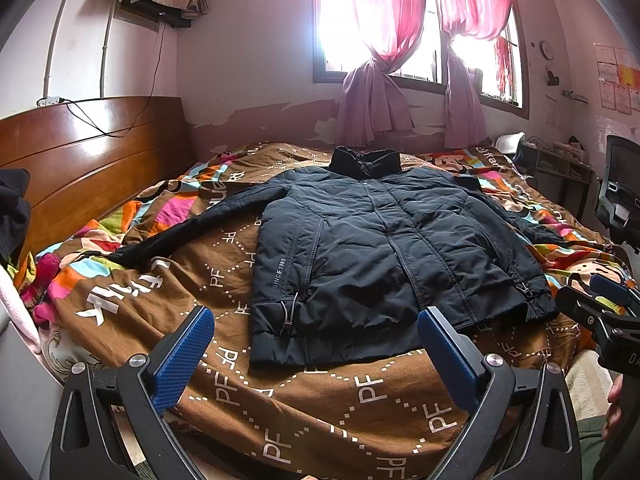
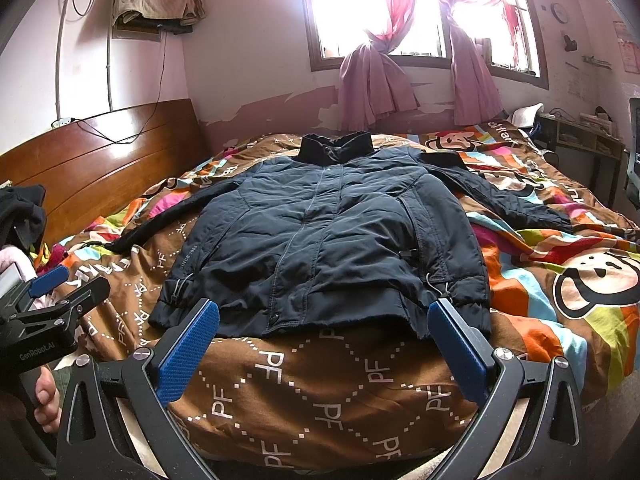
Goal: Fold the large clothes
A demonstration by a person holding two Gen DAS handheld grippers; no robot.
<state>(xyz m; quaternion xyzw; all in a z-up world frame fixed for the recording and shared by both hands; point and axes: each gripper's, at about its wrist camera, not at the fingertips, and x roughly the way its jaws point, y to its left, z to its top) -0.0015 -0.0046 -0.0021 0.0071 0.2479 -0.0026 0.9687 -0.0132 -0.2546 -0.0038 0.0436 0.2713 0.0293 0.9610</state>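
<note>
Lying flat, jacket (image 1: pixel 384 248), patterned quilt (image 1: pixel 320 400) beneath

Both wrist cameras are looking forward from the foot of the bed (image 1: pixel 320 420), low and near, toward the window (image 1: pixel 400 32). Both are sharing the dark jacket (image 1: pixel 380 248) mid-frame, sitting further left in the right view.

patterned brown quilt (image 1: pixel 320 400) covers the bed, wooden headboard (image 1: pixel 80 160) at its left edge. pink curtains (image 1: pixel 376 92) knotted at the window (image 1: pixel 340 40). desk (image 2: pixel 584 140) and chair (image 1: pixel 620 188) past right edge.
</note>
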